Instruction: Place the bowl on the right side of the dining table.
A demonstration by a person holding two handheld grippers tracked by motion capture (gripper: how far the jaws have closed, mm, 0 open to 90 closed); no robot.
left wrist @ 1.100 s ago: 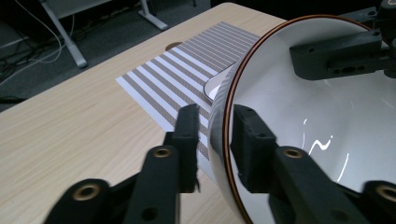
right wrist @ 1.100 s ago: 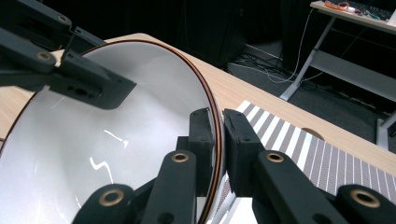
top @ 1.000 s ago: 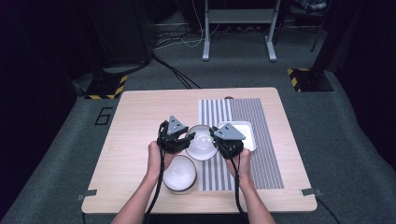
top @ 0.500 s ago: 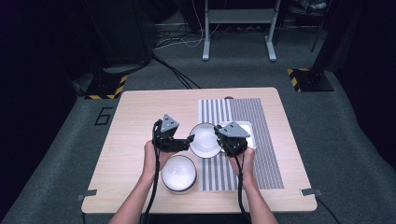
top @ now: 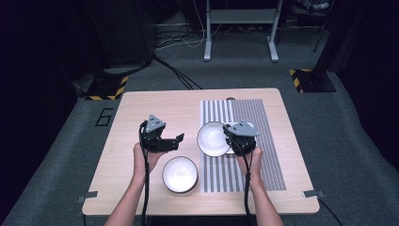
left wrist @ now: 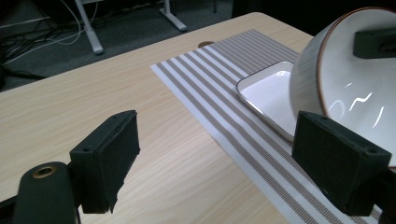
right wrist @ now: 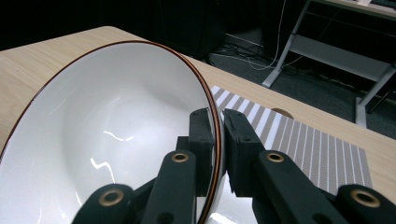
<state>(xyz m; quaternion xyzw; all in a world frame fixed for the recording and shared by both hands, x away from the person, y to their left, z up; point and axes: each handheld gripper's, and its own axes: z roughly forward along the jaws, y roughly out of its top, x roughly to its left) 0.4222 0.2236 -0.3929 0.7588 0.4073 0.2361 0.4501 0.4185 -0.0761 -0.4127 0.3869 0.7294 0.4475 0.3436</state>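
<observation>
Since a second ago, left claw has let go of the raised bowl and slid off toward the left of the high frame; its jaws have just been opening and now stand wide with nothing between them. Right claw alone carries the bowl, clamped tight on the rim.

Position: bowl sits at centre of the high frame, lifted and tipped on edge over the left part of the striped mat, just in front of the white tray. In the right gripper view one jaw lies inside the rim, the other outside, at the bowl's right edge. A second bowl rests upright on the bare surface, lower centre, below the left claw.

Handling, judged:
- glazed ceramic, rigid, no give under the pads
- smooth and glossy, so likely slippery; a one-point rim pinch lets it swing
- fairly heavy for a single-sided hold; weight hangs off to the left of the grip
- chips or breaks if dropped or knocked against the tray
- rim is the only workable hold; a deeper bite, pads well over the lip, would be safer
- set down slowly, base first
</observation>
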